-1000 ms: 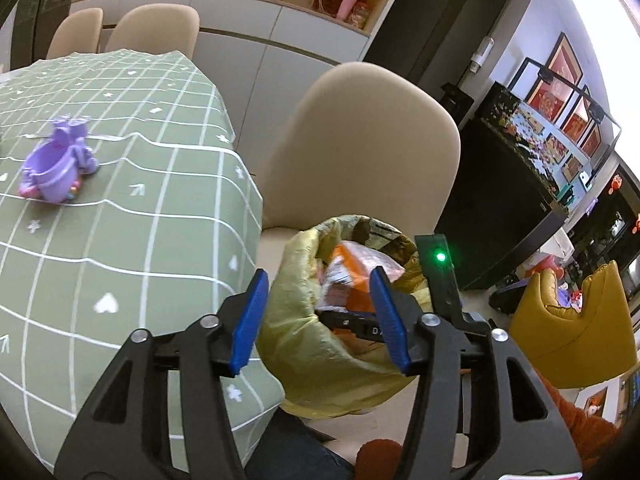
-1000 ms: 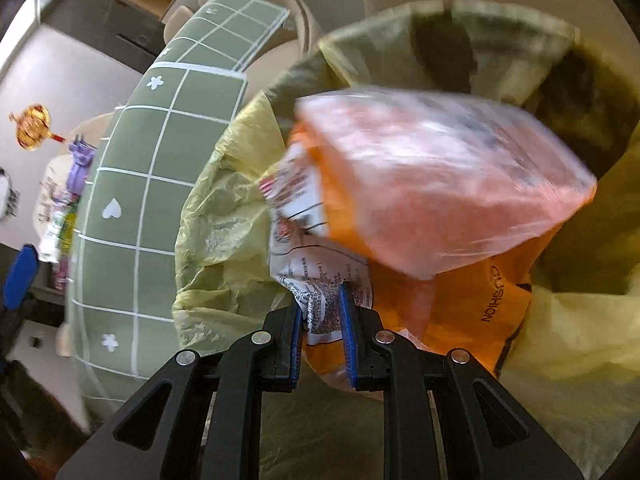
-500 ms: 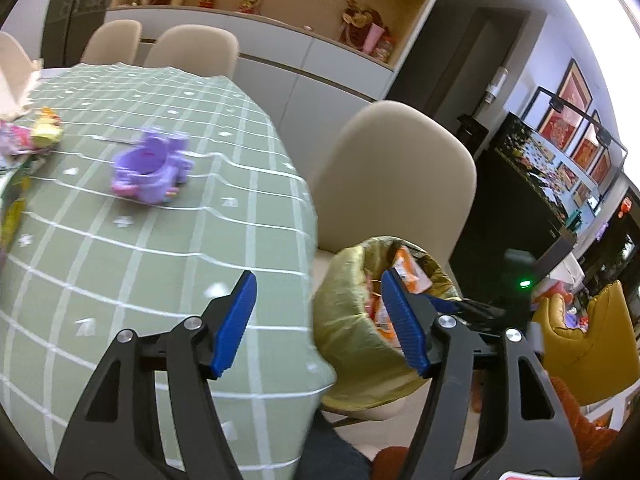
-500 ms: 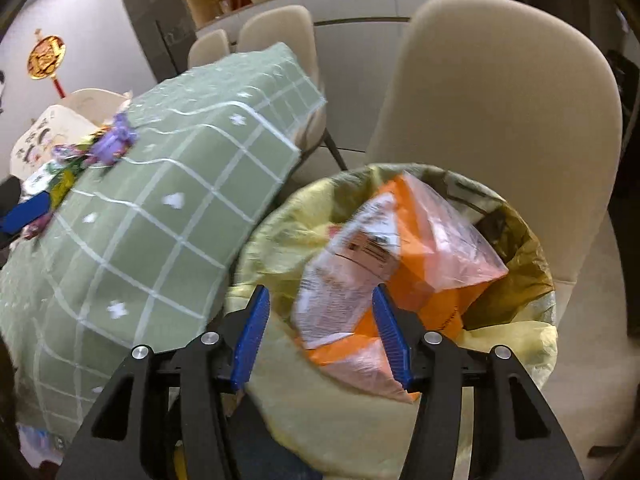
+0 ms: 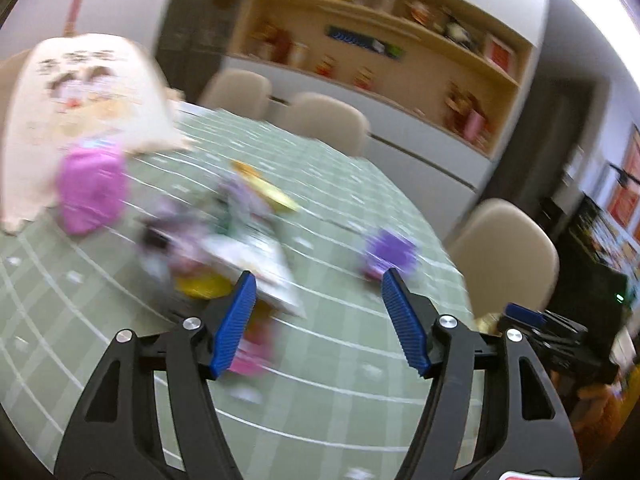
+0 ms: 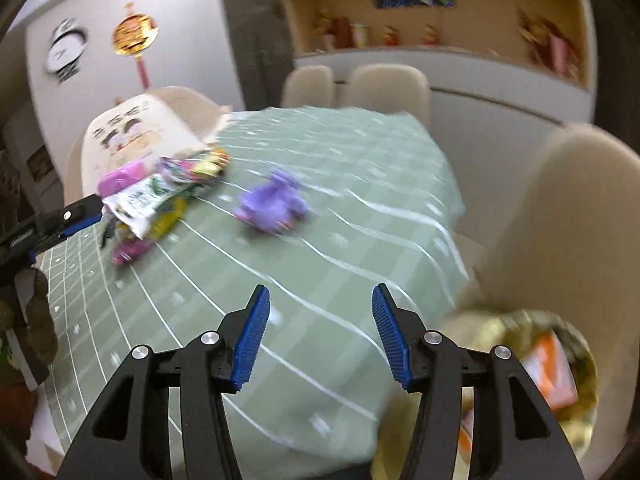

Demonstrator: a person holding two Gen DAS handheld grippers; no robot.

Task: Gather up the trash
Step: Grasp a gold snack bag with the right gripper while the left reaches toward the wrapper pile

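A blurred heap of snack wrappers [image 5: 240,248] lies on the green checked tablecloth [image 5: 344,364], just beyond my left gripper [image 5: 317,280], whose jaws are opening with nothing between them. The right wrist view has the same wrappers [image 6: 160,200] at the far left of the table. My right gripper [image 6: 320,292] hangs open and empty over the table's near corner. At its lower right stands the bin lined with a yellow bag [image 6: 516,328], an orange packet [image 6: 548,368] inside it.
A purple toy [image 5: 390,254] sits on the table right of the wrappers. A cream printed bag [image 5: 80,100] and a pink item [image 5: 90,188] stand at the far left. A beige chair [image 6: 560,220] stands behind the bin, with more chairs and shelves behind the table.
The right gripper let go of the orange packet in the bin, opened and rose away. Both grippers swung left from the bin toward the table and its wrappers.
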